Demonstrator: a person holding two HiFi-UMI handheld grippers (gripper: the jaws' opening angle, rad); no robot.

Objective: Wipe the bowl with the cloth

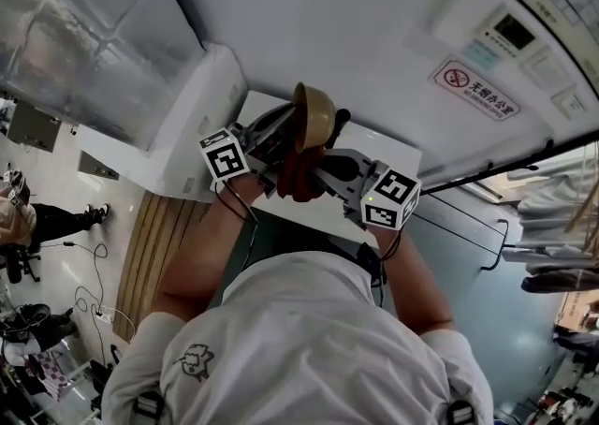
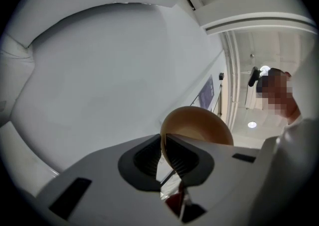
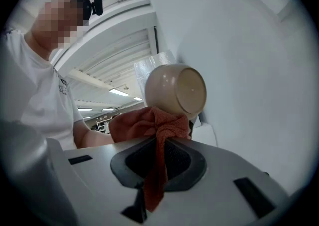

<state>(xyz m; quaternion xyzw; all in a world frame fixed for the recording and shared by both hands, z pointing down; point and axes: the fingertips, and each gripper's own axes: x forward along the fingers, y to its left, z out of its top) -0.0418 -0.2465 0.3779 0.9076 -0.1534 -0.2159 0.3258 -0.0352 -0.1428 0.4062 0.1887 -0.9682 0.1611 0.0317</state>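
One tan bowl [image 1: 314, 119] is held up in the air, tipped on its side, with its rim clamped between the left gripper's [image 2: 163, 153] jaws. One red cloth [image 3: 149, 123], pinched in the right gripper [image 3: 160, 158], touches the bowl's lower edge and possibly reaches inside.

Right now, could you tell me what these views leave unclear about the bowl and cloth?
Inside of the bowl: faces away in the right gripper view, too small in the head view.
Cloth: head view, mostly hidden by left gripper and right gripper.
Cloth, left gripper view: a sliver.
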